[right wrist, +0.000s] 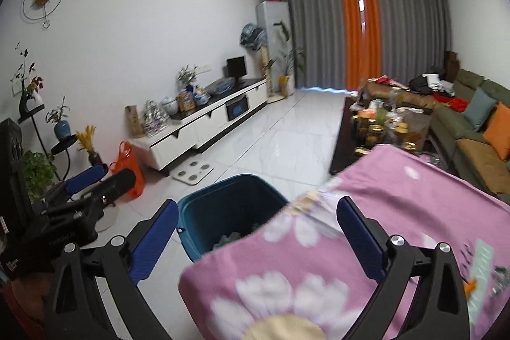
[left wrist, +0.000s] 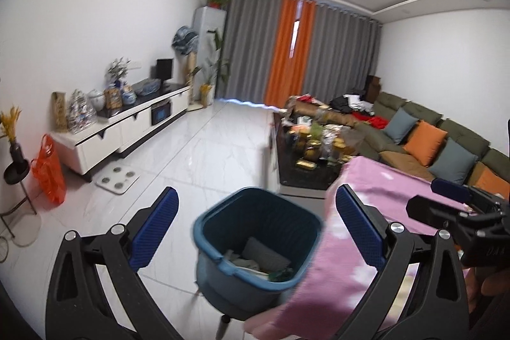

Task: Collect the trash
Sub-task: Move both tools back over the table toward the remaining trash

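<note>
A teal trash bin (left wrist: 255,241) stands on the white tile floor beside a table under a pink flowered cloth (left wrist: 376,212). It holds grey and green scraps (left wrist: 264,260). My left gripper (left wrist: 255,228) is open and empty, above the bin's mouth. My right gripper (right wrist: 256,239) is open and empty, over the cloth's corner (right wrist: 287,260) with the bin (right wrist: 229,209) just left of it. Wrappers (right wrist: 484,270) lie on the cloth at the right. The right gripper shows in the left wrist view (left wrist: 452,199), the left gripper in the right wrist view (right wrist: 95,180).
A white TV cabinet (left wrist: 127,123) lines the left wall, with an orange bag (left wrist: 49,171) and a scale (left wrist: 118,179) on the floor. A cluttered dark coffee table (left wrist: 312,148) and a green sofa (left wrist: 430,133) stand at the right. Plant stands (right wrist: 47,142) stand at far left.
</note>
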